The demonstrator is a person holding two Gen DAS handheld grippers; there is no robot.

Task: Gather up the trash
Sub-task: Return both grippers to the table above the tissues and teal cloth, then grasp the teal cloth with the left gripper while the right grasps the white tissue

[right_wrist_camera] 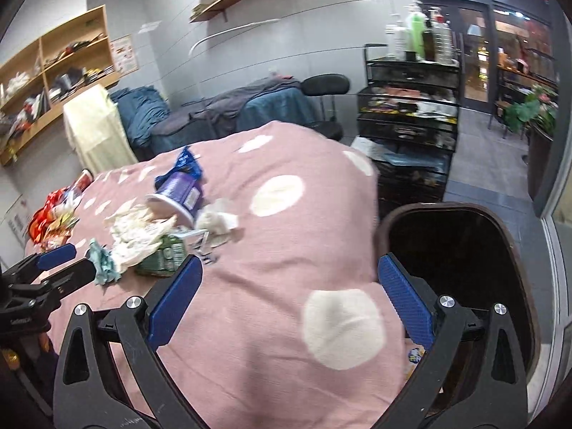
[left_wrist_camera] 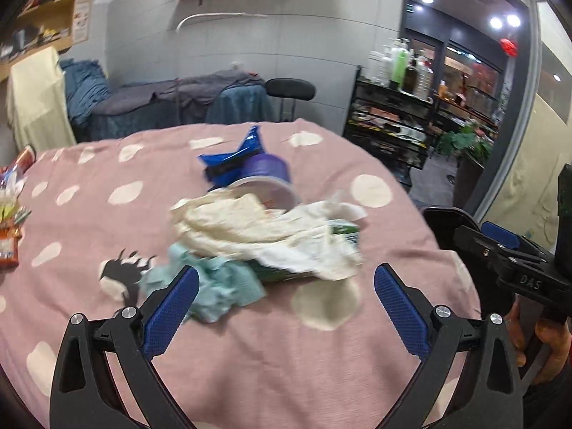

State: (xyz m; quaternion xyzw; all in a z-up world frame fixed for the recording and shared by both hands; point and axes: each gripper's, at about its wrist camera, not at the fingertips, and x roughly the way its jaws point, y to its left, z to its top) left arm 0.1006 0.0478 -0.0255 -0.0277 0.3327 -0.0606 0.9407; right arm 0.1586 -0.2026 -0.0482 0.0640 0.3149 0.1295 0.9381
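A heap of trash lies on the pink dotted tablecloth [left_wrist_camera: 250, 357]: crumpled white paper [left_wrist_camera: 250, 228], a teal tissue [left_wrist_camera: 218, 286], a green carton [left_wrist_camera: 343, 232], a purple cup [left_wrist_camera: 264, 182] on its side and a blue wrapper [left_wrist_camera: 232, 157]. My left gripper [left_wrist_camera: 286, 282] is open just short of the heap, its left pad against the teal tissue. My right gripper [right_wrist_camera: 290, 268] is open above the cloth's right edge with nothing between its fingers. A dark bin with a brown rim [right_wrist_camera: 457, 211] stands below the right finger. The heap [right_wrist_camera: 143, 236] sits to the right gripper's left.
Red and orange snack wrappers [right_wrist_camera: 50, 214] lie at the table's far left. A black rack with bottles [right_wrist_camera: 407, 114] and a black chair [right_wrist_camera: 325, 85] stand beyond the table. A small wrapper [right_wrist_camera: 416, 354] shows inside the bin. A hand [left_wrist_camera: 536, 350] holds the right gripper.
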